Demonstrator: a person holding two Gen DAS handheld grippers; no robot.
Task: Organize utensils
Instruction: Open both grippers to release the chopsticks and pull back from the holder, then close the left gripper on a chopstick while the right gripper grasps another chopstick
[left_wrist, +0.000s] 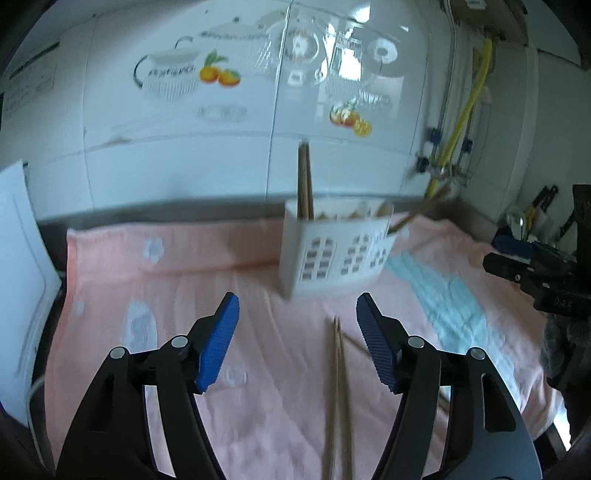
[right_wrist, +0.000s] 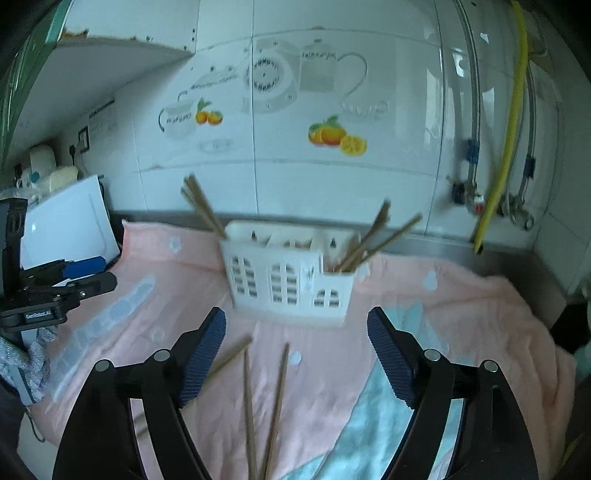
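On the pink towel (right_wrist: 461, 306) lie loose chopsticks (right_wrist: 275, 406); left claw (left_wrist: 297, 341) and right claw (right_wrist: 297, 354) both gape wide, holding nothing.

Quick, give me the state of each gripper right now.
Left gripper: open, holding nothing; chopsticks lie on the towel below it.
Right gripper: open, holding nothing, facing the white utensil holder.

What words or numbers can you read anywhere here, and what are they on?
Left gripper: a white label on its body, too blurred to read.
Wall tile teapot picture: a band of lettering, unreadable.
Wall tile bowl picture: dark lettering, unreadable.
Wall notice: print too small.
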